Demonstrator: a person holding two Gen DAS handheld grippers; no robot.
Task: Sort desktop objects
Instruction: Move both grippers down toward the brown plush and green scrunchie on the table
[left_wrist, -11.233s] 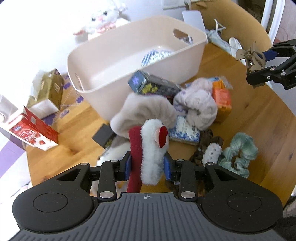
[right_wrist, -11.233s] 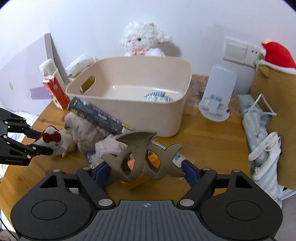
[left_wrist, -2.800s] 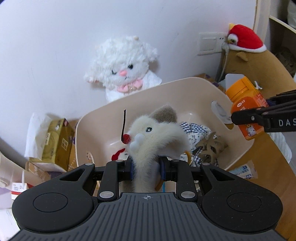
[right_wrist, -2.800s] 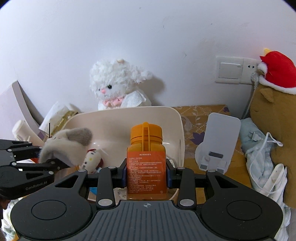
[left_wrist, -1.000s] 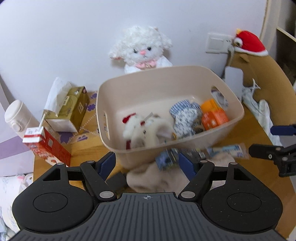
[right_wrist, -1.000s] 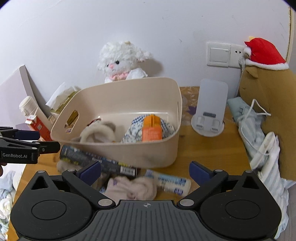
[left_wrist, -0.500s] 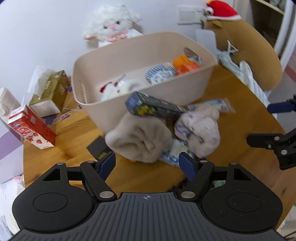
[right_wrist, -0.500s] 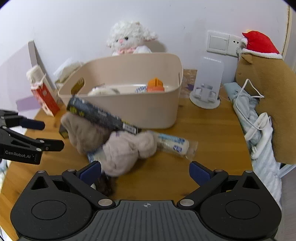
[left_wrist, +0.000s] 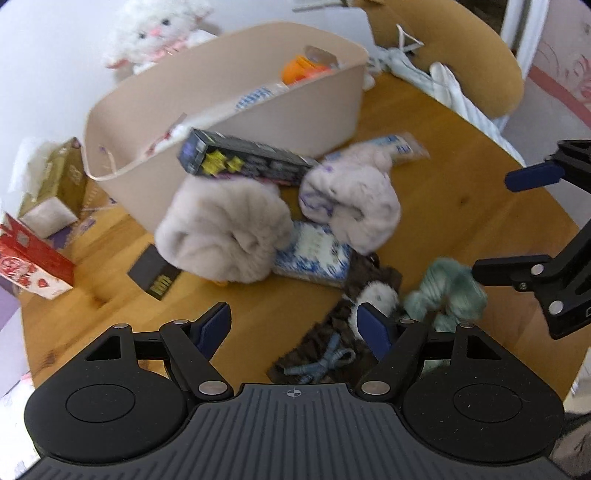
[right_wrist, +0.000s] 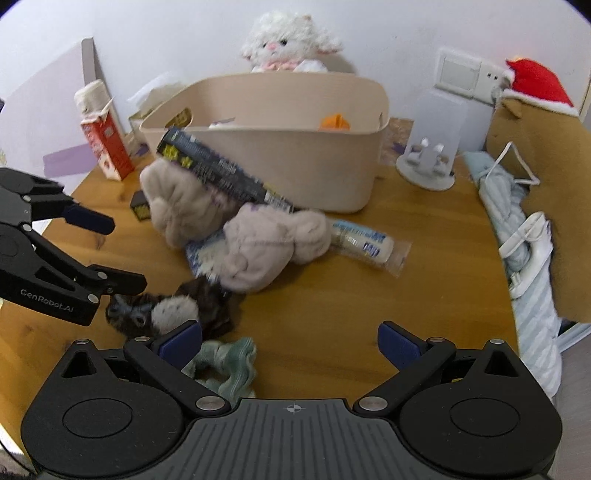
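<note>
A beige bin stands on the wooden table with an orange bottle and soft toys inside. In front of it lie a dark long box, a beige fluffy roll, a lilac fluffy roll, a blue patterned packet, a brown furry item with a white pompom and a green scrunchie. My left gripper is open beside the brown item. My right gripper is open over the scrunchie.
A white lamb plush sits behind the bin. A red milk carton and a tissue box stand at the left. A white stand, a brown plush and pale cloths lie at the right.
Both grippers have dropped lower and pulled back toward the table's near edge. The brown item and green scrunchie have come into close view. Both stay open and empty.
</note>
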